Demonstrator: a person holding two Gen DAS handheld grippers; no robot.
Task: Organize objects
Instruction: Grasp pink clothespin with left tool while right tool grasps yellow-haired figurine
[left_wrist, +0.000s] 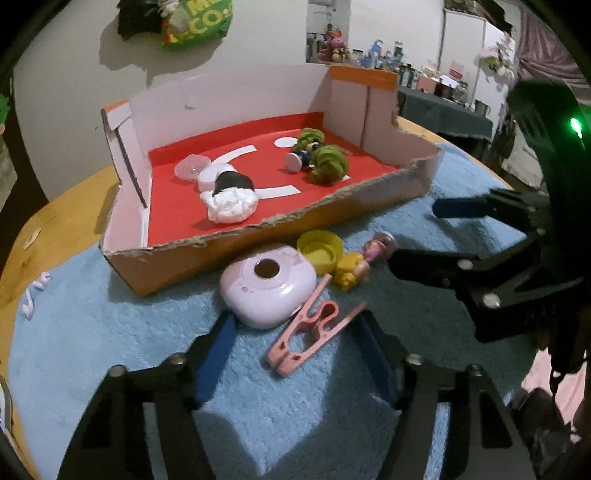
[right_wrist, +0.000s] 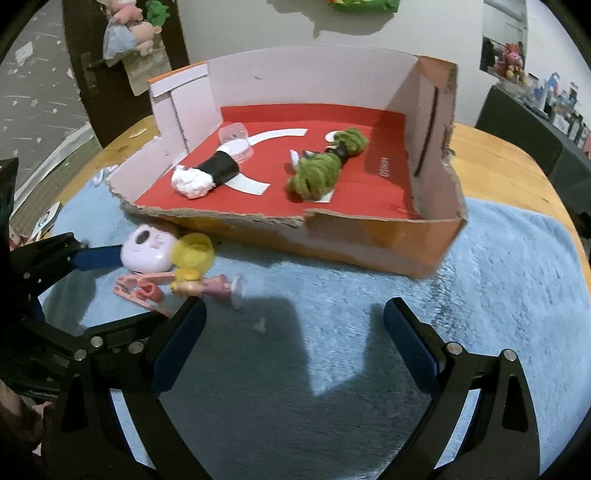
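On blue mat: pink clothespin (left_wrist: 314, 338) lies flat, jaws toward box (left_wrist: 236, 254).

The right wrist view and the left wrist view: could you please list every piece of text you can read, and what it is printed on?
"MINISO": small white letters, turned sideways, on the red paper floor of the torn cardboard box, right wrist view.
"CO": part of larger yellow lettering on the green snack bag hanging on the wall; the rest is cut off or blurred.
The bottles and packages on the far shelf are too small to read.
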